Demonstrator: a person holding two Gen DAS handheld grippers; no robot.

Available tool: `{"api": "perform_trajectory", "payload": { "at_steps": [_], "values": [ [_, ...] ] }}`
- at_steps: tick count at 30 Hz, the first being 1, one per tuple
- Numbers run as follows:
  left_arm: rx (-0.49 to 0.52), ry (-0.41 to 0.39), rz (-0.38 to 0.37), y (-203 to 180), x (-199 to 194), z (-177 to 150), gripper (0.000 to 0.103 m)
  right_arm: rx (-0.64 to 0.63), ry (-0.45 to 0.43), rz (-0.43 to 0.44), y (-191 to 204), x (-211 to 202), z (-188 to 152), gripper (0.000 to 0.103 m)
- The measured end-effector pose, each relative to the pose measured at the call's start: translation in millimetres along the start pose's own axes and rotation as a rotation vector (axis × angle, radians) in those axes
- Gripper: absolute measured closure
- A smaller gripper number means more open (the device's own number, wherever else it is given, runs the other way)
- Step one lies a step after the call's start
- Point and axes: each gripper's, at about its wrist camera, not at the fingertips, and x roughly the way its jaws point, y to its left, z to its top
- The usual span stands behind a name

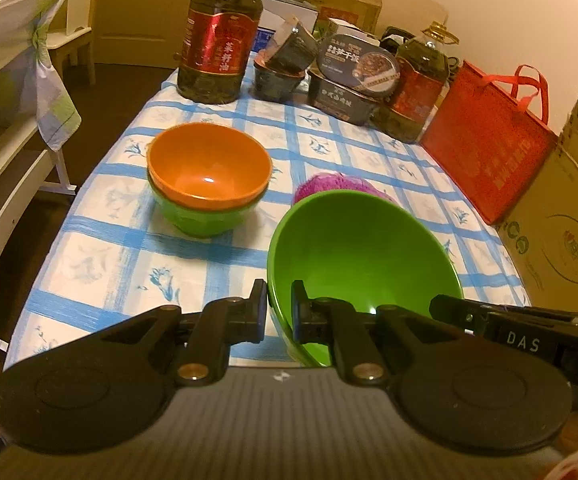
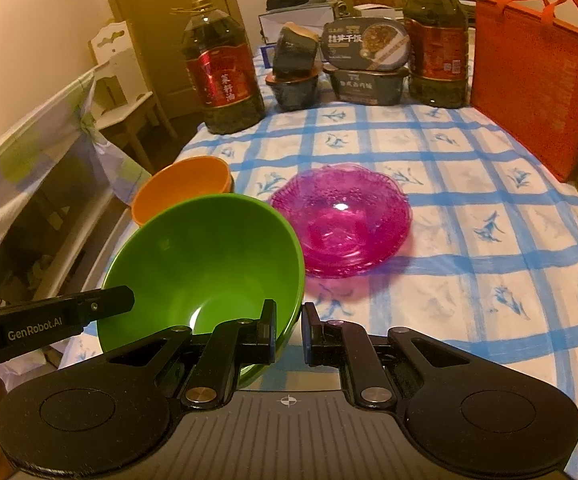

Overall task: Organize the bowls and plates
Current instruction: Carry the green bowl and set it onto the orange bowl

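A large green bowl [image 1: 361, 248] hangs over the checked tablecloth, held by its rim from both sides. My left gripper [image 1: 279, 300] is shut on the bowl's near-left rim. My right gripper [image 2: 289, 320] is shut on the near-right rim of the same green bowl [image 2: 209, 248]. To the left an orange bowl [image 1: 209, 164] sits nested in a second green bowl [image 1: 205, 216]. A stack of pink glass plates [image 2: 341, 220] lies on the cloth just beyond the held bowl and is mostly hidden behind it in the left wrist view.
Two big oil bottles [image 1: 219, 36] [image 2: 435, 40] and stacked dark food boxes [image 2: 363, 60] line the far end of the table. A red bag [image 2: 537, 76] and a cardboard box [image 1: 561, 216] stand along the right side. Chairs [image 2: 49, 184] sit by the left edge.
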Motion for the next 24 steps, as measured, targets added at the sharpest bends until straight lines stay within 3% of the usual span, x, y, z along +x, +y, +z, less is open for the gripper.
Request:
{"api": "perform_trajectory", "payload": {
  "at_steps": [13,24],
  "values": [
    [-0.019,-0.049,0.042,30.4,6.6,54.1,0.093,-0.036,-0.033,0.054,34.1,28.3,61.3,0.091],
    [-0.030,-0.051,0.104,74.2,51.2,115.1,0.093,-0.044,0.001,0.098,61.4,105.3,120.5,0.091]
  ]
}}
